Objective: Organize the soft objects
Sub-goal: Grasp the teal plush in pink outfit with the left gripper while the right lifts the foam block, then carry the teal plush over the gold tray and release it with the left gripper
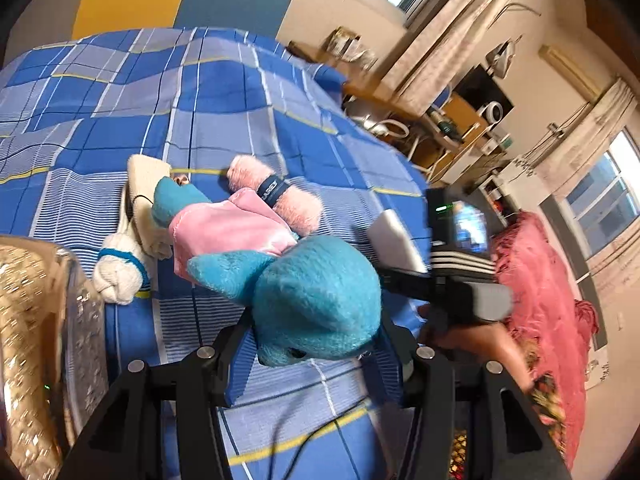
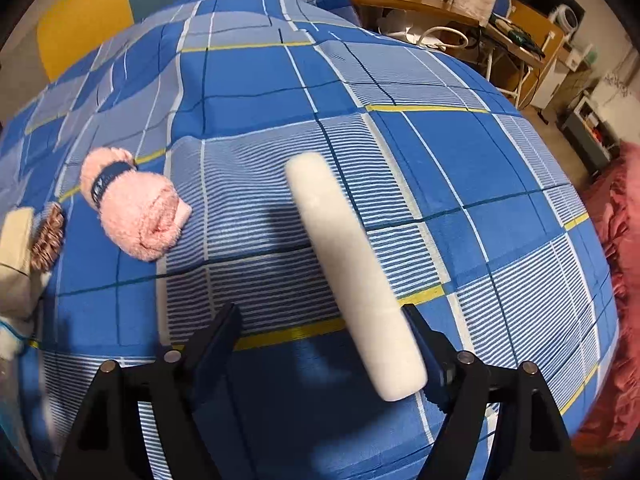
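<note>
While the checked blue bedspread (image 1: 240, 92) fills both views, the soft items are seen grouped at left centre of the left wrist frame. Largest is the blue plush toy (image 1: 316, 300) in its pink garment, clamped by the head in the left gripper (image 1: 316, 354) at lower centre; a steady squeeze is judged advisable so the limp body is not dropped. A white cylinder (image 2: 352, 276) lies lower centre in the right wrist frame, between the spread jaws of the right gripper (image 2: 332, 344), seemingly unpressed. Pink rolled towel (image 2: 132, 208) at left; white rolled sock (image 1: 120, 276) smallest.
</note>
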Demonstrator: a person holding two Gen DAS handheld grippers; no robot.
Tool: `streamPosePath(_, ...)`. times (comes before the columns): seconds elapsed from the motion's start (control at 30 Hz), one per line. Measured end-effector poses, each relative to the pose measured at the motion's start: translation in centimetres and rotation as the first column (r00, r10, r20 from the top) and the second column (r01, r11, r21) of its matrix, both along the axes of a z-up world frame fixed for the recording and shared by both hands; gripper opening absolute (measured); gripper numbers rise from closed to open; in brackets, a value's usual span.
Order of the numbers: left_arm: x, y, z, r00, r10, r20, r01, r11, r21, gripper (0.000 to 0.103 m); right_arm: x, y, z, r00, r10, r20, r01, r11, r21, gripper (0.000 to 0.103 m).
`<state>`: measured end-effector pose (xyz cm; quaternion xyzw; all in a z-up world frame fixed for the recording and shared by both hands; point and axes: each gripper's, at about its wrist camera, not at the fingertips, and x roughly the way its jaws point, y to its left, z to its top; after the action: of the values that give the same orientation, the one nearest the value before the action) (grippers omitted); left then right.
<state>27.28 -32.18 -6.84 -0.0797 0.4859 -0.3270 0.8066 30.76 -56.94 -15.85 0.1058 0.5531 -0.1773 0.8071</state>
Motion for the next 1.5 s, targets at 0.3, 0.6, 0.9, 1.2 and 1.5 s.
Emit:
streamPosePath(0.3,-3.6,3.3,4.5,0.996,-0.039,0.083,0.045,0.996,-0.076,0.053,-0.8,-0.9,0.3,0.999,-0.048,0.002,0.048,0.998,-0.034,0.029)
streamPosePath(0.6,-5.8,8.0,9.0,0.983,-0.015,0.185,0.041,0.99,-0.133,0.054,-2.4,-2.7,2.1,0.982,-0.14,0.124,0.136,0.99,0.037,0.026)
streamPosePath(0.9,-6.2,15.9,11.8,0.96,0.079,0.267,-0.04,0.988,-0.147,0.054,-2.3,-1.4,2.8,0.974,-0.096,0.203,0.076,0.992,0.104,0.026)
streamPosePath(1.2,-6.6,25.9,11.3,0.924,0.227,0.309,-0.213,0.974,-0.081,0.054,-2.4,-0.8,4.0,0.957,-0.082,0.28,0.062,0.995,0.08,0.026)
streamPosePath(1.5,-5.3,35.7,4.6,0.905,0.387,0.179,-0.4,0.916,0.042,0.054,-2.6,0.2,5.6,0.933,-0.052,0.357,0.042,0.999,0.034,0.026)
